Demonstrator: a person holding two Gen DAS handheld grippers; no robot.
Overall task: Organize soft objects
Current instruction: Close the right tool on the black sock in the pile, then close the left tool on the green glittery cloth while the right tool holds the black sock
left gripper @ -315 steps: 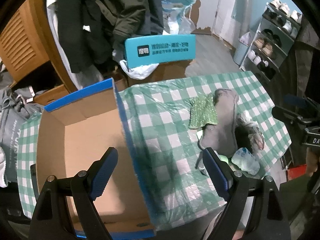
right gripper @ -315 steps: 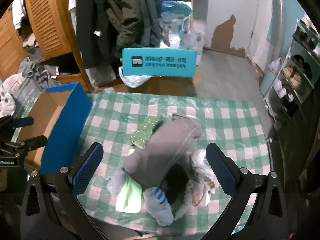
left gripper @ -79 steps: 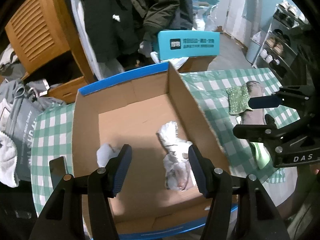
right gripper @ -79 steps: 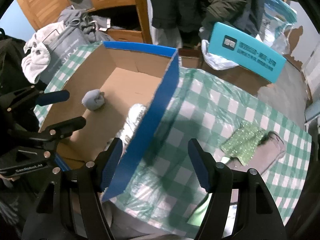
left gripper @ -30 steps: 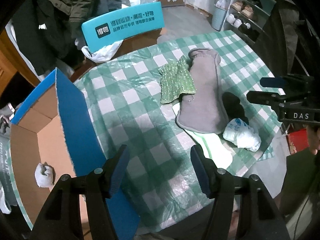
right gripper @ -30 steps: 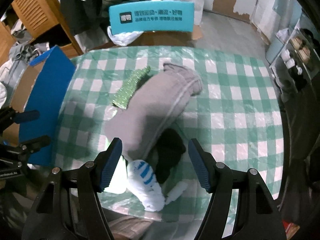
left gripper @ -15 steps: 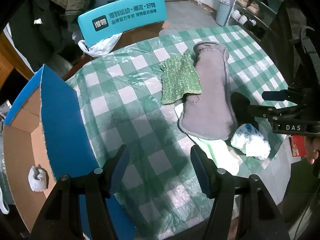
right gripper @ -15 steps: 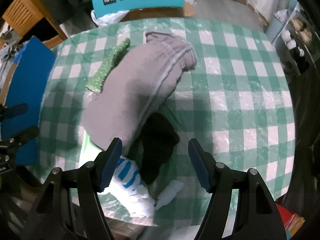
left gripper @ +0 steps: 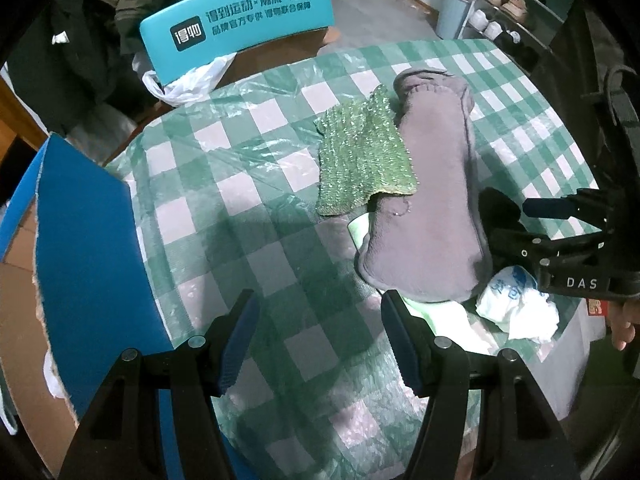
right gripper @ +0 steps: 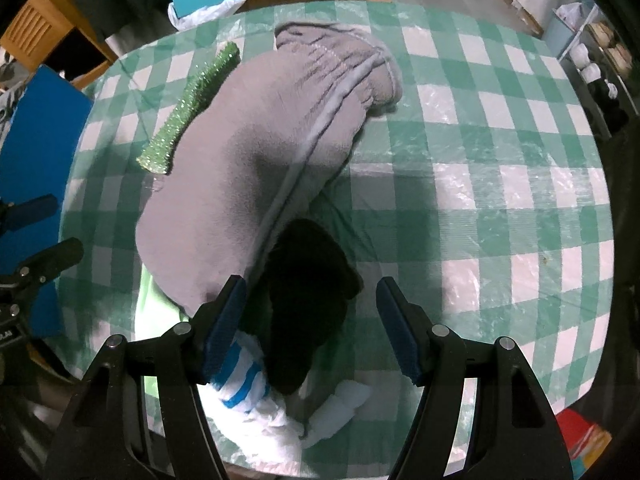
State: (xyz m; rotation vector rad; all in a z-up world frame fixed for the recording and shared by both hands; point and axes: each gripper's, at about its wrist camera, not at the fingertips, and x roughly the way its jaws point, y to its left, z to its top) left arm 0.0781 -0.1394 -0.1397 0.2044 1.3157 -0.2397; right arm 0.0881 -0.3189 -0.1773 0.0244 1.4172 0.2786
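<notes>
Where the left wrist view looks down, the left tool [left gripper: 318, 334] hangs with its blue-padded fingers apart and nothing between them, above the bench [left gripper: 248, 216] and its glossy green-and-white checked plastic cover. At centre right lies a long grey fleece garment [left gripper: 428, 200], soft and rounded at both ends, with a sparkly green knitted cloth [left gripper: 362, 160] overlapping its left edge. A pale green cloth [left gripper: 448, 316] shows beneath the garment's lower end, and a crumpled white sock with blue print [left gripper: 516, 304] sits just beside it at lower right. The right tool [left gripper: 560, 236] enters from the right edge. A cardboard box with a blue outer wall [left gripper: 84, 240] fills the left side; a teal chair back [left gripper: 236, 12] stands at the top.

Seen from the right wrist view, the right tool [right gripper: 310, 326] is spread wide, empty, straddling a black soft item [right gripper: 306, 296] at lower centre. The grey fleece garment [right gripper: 256, 148] runs diagonally from upper centre to lower left, its gathered waistband at the top. The sparkly green knitted cloth [right gripper: 192, 108] appears edge-on along its left side. A white sock with blue stripes [right gripper: 248, 392] lies at the bottom, touching the black item.
</notes>
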